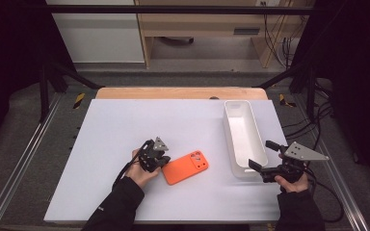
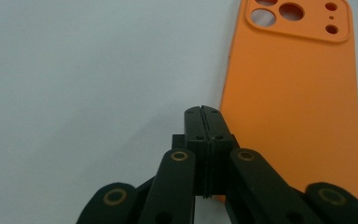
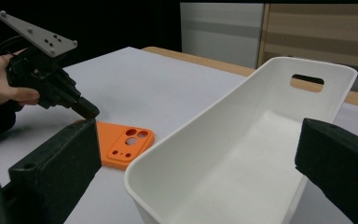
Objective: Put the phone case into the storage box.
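While the left gripper [image 2: 202,112] keeps its jaws pressed together with nothing between them, their tips sit at the long edge of the orange phone case [image 2: 293,107], which lies flat on the bench [image 1: 125,130], likely to nudge or lift it. The right gripper [image 1: 264,162] holds its jaws wide around the white bin's [image 3: 242,154] near end, apparently steadying it.

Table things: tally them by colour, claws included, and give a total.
Orange: 1, the phone case
White: 1, the bin
Black: 2, the left claw and the right claw
Total: 4
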